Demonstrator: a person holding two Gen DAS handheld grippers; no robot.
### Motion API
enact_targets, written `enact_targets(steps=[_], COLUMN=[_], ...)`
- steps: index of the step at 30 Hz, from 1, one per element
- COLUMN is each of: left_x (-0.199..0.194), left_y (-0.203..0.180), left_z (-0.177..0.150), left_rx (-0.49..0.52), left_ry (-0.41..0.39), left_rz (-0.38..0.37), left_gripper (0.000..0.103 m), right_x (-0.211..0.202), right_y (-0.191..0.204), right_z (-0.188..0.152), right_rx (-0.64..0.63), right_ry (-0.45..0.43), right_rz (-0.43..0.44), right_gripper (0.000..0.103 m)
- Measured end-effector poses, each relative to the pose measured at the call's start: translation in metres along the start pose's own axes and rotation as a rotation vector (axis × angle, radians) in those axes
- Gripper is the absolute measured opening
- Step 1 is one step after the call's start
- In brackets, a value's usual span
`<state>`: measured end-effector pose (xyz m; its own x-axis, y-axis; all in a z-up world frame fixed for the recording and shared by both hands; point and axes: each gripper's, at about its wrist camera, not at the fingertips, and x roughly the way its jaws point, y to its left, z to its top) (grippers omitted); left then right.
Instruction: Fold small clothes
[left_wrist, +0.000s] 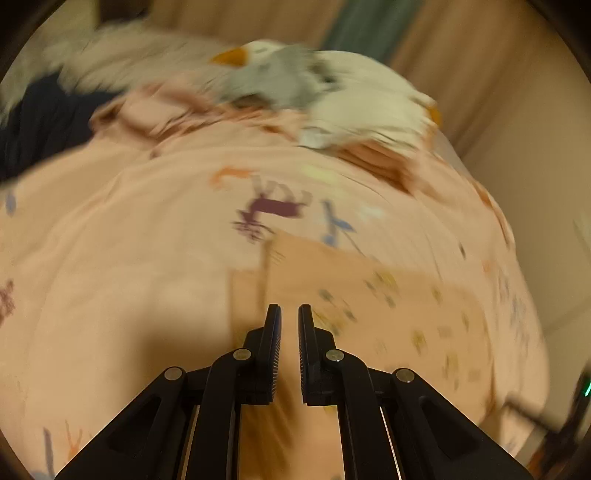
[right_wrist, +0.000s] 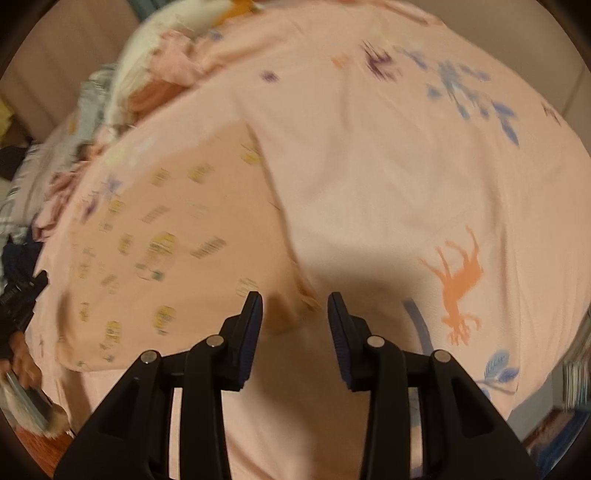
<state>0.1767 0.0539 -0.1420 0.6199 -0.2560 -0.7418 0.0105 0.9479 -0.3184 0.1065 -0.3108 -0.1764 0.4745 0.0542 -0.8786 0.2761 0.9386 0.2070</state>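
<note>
while left tool (left_wrist: 289, 310) closed empty, right tool (right_wrist: 295, 300) apart above garment (right_wrist: 155, 236).

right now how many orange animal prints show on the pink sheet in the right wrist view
1: a clear orange animal print on the pink bed sheet, right of the right tool. A small orange blur near the top is too smeared to identify.

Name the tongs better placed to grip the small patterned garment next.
Right. The right tongs stand open with a corner of the small patterned garment just past their tips. The left tongs, also over it, are shut with nothing visible between them, so they would need to open first.
</note>
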Motion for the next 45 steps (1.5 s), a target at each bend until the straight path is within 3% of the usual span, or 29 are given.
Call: enact_targets(steps=[4, 6, 7, 8, 10, 12, 16, 18, 22, 24, 28, 32, 37, 40, 45], left_x=[0.011, 0.025, 0.028, 0.022, 0.015, 0.013, 0.000, -0.003, -0.001, -0.002, -0.011, -0.022, -0.029, -0.031, -0.027], left_y=[-0.009, 0.002, 0.010, 0.016, 0.025, 0.031, 0.022, 0.014, 0.007, 0.010, 0.015, 0.021, 0.035, 0.034, 0.026], left_z=[-0.045, -0.066, -0.076, -0.082, -0.085, -0.086, -0.091, -0.094, -0.101, -0.101, -0.102, -0.106, -0.109, -0.110, -0.111], left_rx=[0.027, 0.009, -0.009, -0.014, -0.073, -0.129, -0.089, -0.027, 0.003, -0.006, -0.022, -0.018, -0.091, -0.084, -0.058], left_ry=[0.120, 0.191, 0.193, 0.147, 0.155, 0.157, 0.151, 0.142, 0.146, 0.152, 0.163, 0.154, 0.155, 0.137, 0.139], left_rz=[-0.036, 0.039, 0.044, 0.015, -0.012, -0.026, 0.040, 0.095, 0.129, 0.133, 0.158, 0.265, 0.255, 0.293, 0.286], left_gripper=[0.003, 0.003, 0.003, 0.003, 0.003, 0.003, 0.003, 0.003, 0.003, 0.003, 0.003, 0.021, 0.032, 0.043, 0.057], right_x=[0.014, 0.036, 0.043, 0.047, 0.040, 0.038, 0.025, 0.019, 0.033, 0.045, 0.039, 0.040, 0.043, 0.044, 0.044], right_y=[0.026, 0.029, 0.028, 0.027, 0.026, 0.026, 0.025, 0.036, 0.057, 0.058, 0.059, 0.052, 0.050, 0.053, 0.050], right_z=[-0.003, -0.013, -0.019, -0.025, -0.035, -0.037, -0.032, -0.028, -0.028, -0.035, -0.040, -0.034, -0.040, -0.044, -0.046], right_rx=[-0.095, -0.096, -0.088, -0.081, -0.094, -0.105, -0.044, -0.077, -0.134, -0.139, -0.166, -0.123, -0.113, -0.143, -0.136], right_ry=[-0.002, 0.083, 0.114, 0.116, 0.075, 0.099, 0.082, 0.048, 0.058, 0.107, 0.104, 0.116, 0.133, 0.137, 0.139], right_rz=[0.080, 0.054, 0.026, 0.005, 0.009, -0.004, 0.075, 0.109, 0.035, 0.017, 0.013, 0.036, 0.041, 0.038, 0.046], right_gripper=[0.037, 0.032, 0.030, 0.028, 0.028, 0.028, 0.032, 0.032, 0.032, 0.031, 0.032, 0.032, 0.033, 0.038, 0.041])
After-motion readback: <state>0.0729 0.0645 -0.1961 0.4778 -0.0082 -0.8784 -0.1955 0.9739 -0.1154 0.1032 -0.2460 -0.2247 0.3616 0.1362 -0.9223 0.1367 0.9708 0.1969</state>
